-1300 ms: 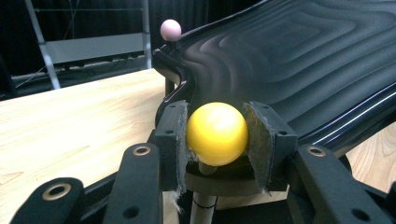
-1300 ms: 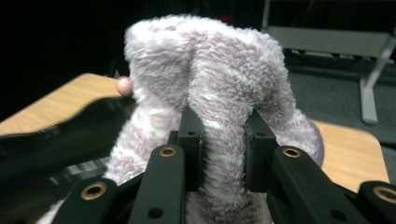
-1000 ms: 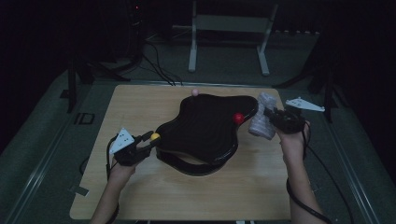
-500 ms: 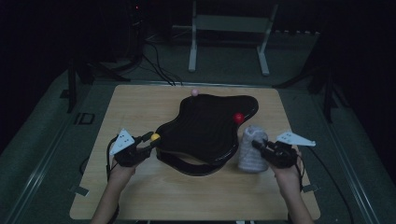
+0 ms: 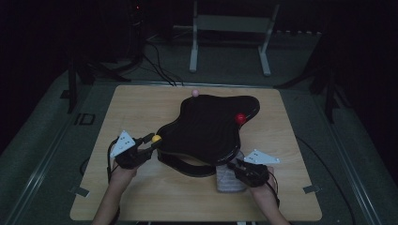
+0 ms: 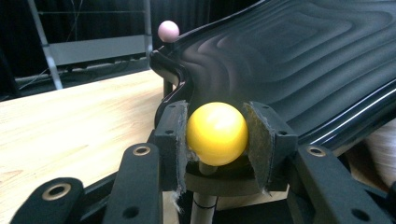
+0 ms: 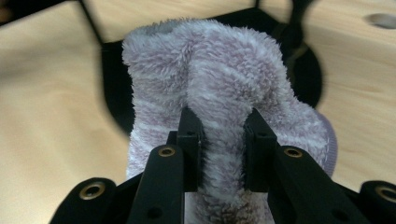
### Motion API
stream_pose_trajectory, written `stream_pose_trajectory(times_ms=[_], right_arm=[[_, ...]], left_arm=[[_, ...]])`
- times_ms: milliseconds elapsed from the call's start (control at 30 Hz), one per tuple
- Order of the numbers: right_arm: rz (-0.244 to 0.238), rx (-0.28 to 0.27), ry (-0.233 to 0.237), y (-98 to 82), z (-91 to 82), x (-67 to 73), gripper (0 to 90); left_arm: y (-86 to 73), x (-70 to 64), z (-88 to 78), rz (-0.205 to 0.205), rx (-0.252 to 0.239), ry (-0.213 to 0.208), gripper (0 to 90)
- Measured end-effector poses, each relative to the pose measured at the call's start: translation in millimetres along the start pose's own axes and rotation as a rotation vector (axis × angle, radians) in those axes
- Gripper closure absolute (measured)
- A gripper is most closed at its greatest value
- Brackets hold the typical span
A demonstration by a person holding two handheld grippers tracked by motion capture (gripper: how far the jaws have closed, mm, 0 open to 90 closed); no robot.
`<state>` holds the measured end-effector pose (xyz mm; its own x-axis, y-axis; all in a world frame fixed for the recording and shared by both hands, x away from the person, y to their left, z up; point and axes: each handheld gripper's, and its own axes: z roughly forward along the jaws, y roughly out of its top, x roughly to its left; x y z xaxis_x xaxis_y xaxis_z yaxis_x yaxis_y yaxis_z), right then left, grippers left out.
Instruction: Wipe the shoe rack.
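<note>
Scene: we see a wooden table bearing a black ribbed tray raised on a stand, with knobs at its corners.
Left gripper: our left gripper sits at the tray's near left corner; in the left gripper view its two pads press on either side of a yellow ball.
Yellow ball: it stands on a thin post at the tray's edge, squarely between the jaws and touching both pads.
Pink ball: it sits at the tray's far corner, well apart from that gripper.
Red ball: it sits on the tray's right side, between the two grippers but touching neither.
Right gripper: our right gripper lies at the tray's near right edge; its jaws are nearly together, pinching a fold of a fluffy lilac cloth.
Cloth: it bulges out beyond the jaw tips and hangs down below them; in the high view it rests on the table just beside the tray.
Contact: we cannot tell whether the cloth touches the tray.
</note>
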<state>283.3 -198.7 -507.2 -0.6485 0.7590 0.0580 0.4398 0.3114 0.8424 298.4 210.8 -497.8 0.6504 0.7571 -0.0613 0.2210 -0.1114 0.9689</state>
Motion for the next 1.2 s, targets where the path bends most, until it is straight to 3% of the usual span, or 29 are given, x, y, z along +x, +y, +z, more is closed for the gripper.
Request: stream_pose_trajectory(times_ms=[67, 233, 300, 367, 500, 733, 867, 933, 1033, 1133, 1200], right_arm=[[0.026, 0.001, -0.018, -0.4, 7.5, -8.0, 72.9], [0.008, 0.025, -0.089, 0.8, 21.6, -22.5, 72.7], [0.060, 0.022, -0.093, 1.0, 24.8, -35.6, 72.6], [0.078, 0.035, -0.117, 1.0, 29.3, -47.5, 72.7], [0.071, 0.101, -0.108, 0.1, 42.3, -59.3, 72.7], [0.070, 0.103, -0.109, 1.1, 49.9, -63.3, 72.1], [0.041, 0.107, -0.126, 6.3, 53.2, -62.0, 72.1], [0.053, 0.098, -0.107, 7.6, 53.1, -60.7, 72.2], [0.031, 0.095, -0.090, 5.4, 53.8, -51.6, 72.4], [-0.025, 0.098, -0.092, 4.2, 53.0, -42.0, 72.4], [0.006, 0.066, -0.099, 7.8, 50.6, -46.8, 72.3]], left_arm=[[-0.5, -2.0, 0.3, -0.002, -0.004, -0.011, 60.1], [-0.1, -12.3, 4.7, 0.026, 0.007, -0.055, 60.0], [1.2, -18.1, 7.7, 0.041, 0.017, -0.064, 59.9], [1.2, -22.1, 10.9, 0.042, 0.019, -0.084, 59.8], [0.6, -25.8, 15.2, 0.029, 0.017, -0.102, 59.9], [0.4, -27.2, 17.0, 0.025, 0.018, -0.106, 60.0], [0.6, -27.6, 17.9, 0.032, 0.021, -0.109, 60.0], [0.9, -27.4, 17.9, 0.033, 0.024, -0.111, 60.0], [0.8, -27.1, 18.0, 0.029, 0.023, -0.111, 60.0], [1.2, -27.5, 18.0, 0.030, 0.026, -0.108, 60.0], [1.2, -27.3, 18.0, 0.029, 0.026, -0.110, 60.0]])
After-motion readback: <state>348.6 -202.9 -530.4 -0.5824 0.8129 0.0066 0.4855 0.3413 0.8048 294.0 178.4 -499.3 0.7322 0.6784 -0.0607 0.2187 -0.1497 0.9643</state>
